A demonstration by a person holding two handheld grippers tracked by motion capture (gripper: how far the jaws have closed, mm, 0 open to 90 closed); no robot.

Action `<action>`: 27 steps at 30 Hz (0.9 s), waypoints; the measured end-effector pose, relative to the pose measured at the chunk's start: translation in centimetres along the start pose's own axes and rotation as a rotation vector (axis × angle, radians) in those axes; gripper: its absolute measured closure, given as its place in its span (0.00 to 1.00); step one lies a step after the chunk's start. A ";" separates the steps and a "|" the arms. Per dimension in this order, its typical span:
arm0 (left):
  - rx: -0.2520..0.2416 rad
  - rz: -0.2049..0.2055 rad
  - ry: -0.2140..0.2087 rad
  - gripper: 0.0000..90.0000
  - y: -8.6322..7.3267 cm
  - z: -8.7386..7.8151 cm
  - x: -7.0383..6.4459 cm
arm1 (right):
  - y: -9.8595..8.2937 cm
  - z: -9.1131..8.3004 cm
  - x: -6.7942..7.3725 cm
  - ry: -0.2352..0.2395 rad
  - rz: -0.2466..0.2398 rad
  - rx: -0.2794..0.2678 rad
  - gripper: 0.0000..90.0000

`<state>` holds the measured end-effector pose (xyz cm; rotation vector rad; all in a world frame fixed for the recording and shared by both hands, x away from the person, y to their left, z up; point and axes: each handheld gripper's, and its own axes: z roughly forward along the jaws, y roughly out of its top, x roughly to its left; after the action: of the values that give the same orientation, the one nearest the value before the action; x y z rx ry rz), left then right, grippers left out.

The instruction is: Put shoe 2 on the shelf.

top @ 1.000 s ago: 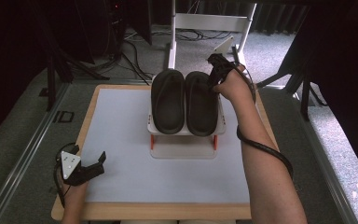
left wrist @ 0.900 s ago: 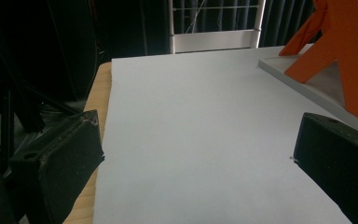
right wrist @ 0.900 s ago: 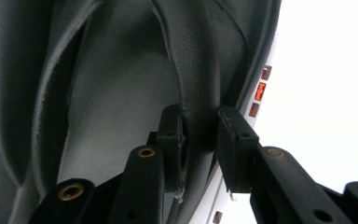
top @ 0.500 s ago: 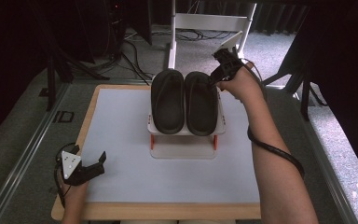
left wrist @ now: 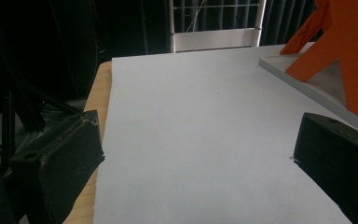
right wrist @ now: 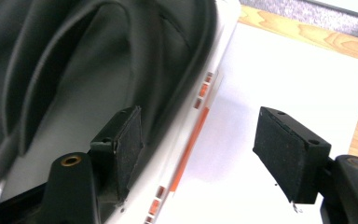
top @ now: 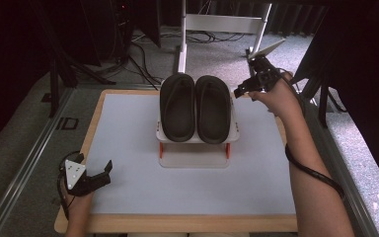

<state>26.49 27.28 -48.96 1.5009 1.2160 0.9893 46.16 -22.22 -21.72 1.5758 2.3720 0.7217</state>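
The worktop [top: 128, 128] is a wood-edged board under a pale sheet, standing on grey carpet. At its far middle sits a small white rack [top: 193, 150] on orange legs, with a flat base plate beneath. Two black slippers lie side by side on the rack's top shelf, toes pointing away from the person: the left slipper [top: 177, 106] and the right slipper [top: 212, 108], touching along their inner edges.

The right tongs [top: 246, 88] hang just off the far right corner of the rack, beside the right slipper, held in the person's raised right hand [top: 271, 94]. In the right gripper view its jaws stand wide apart with nothing between them; one pad is close over the rack's white edge next to the slipper's black rim, the other over the bare sheet.

The left tongs [top: 101, 175] rest low at the near left corner of the worktop, well apart from the rack, jaws spread and empty.
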 end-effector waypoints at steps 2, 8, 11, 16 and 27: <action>0.000 0.000 0.001 0.01 0.0 0.0 0.0 | -0.9 0.1 -0.8 0.001 0.002 -0.020 0.35; -0.002 0.000 0.002 0.01 0.0 0.0 0.0 | -3.7 1.2 -3.3 -0.001 0.027 -0.094 0.35; -0.001 -0.002 0.002 0.01 0.0 0.0 0.0 | -5.3 2.1 -4.7 -0.008 0.023 -0.117 0.33; -0.001 -0.002 0.003 0.01 0.0 0.0 0.0 | -7.2 3.4 -6.2 -0.019 0.027 -0.128 0.33; -0.002 -0.002 0.003 0.01 0.0 0.0 0.0 | -12.0 7.8 -8.2 -0.025 0.001 -0.183 0.16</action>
<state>26.48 27.27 -48.97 1.4969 1.2178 0.9917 43.13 -31.21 -35.29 1.5021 2.2167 0.8857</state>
